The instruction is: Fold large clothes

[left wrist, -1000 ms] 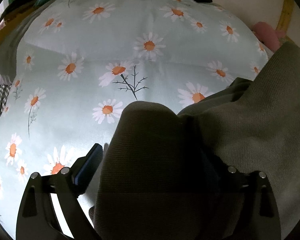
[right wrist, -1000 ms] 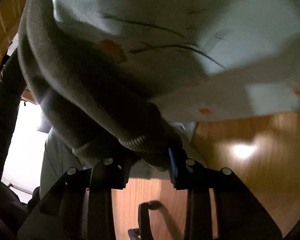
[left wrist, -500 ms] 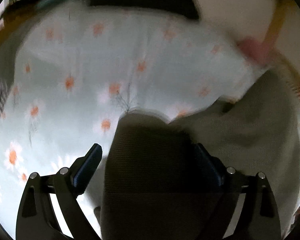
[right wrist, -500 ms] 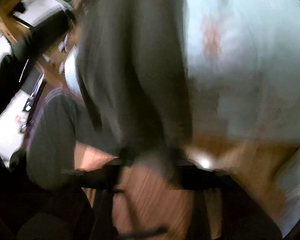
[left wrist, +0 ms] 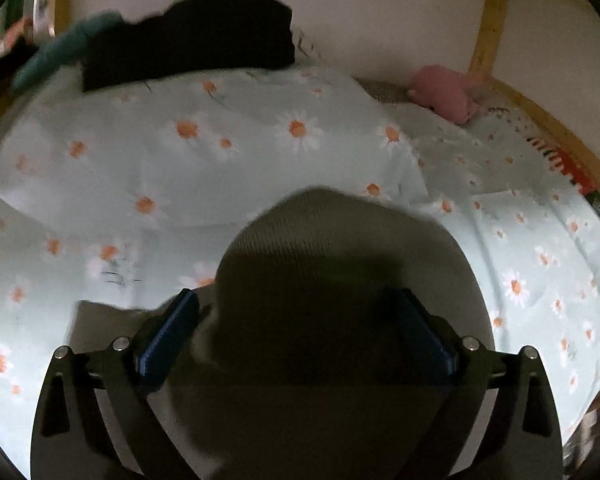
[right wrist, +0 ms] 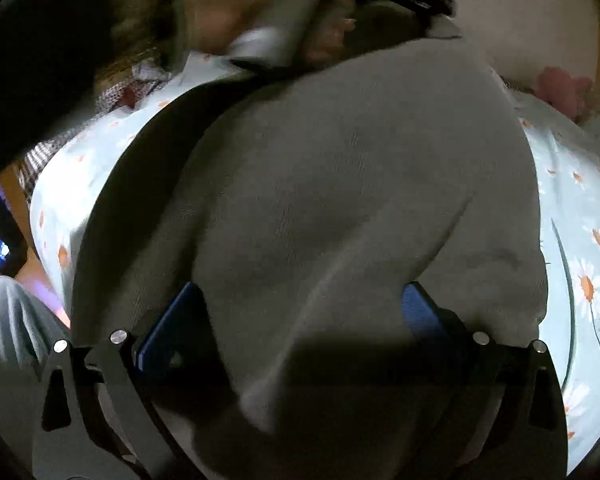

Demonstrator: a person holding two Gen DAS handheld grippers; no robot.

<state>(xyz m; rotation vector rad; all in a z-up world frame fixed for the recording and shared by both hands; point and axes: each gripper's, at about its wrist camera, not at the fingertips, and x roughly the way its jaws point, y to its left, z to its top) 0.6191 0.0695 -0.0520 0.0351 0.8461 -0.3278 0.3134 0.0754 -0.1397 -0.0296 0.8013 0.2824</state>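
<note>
Both my claws spread wide around the grey knit garment, above the daisy bedspread.

My left gripper [left wrist: 296, 340] has just been opening further, a fold of the grey knit garment [left wrist: 340, 264] bunched between its blue pads [left wrist: 168, 336]. My right gripper [right wrist: 300, 324] stands fully spread, cloth draped between; whether either set of pads presses the fabric I cannot tell. The daisy bedspread [left wrist: 220, 160] lies beneath.

Dim, motion-blurred fisheye views; dark shadow below, black vignette at edges.

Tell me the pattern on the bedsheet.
Pale blue bedsheet with white, orange-centred daisies, clearest in the left wrist view.
</note>
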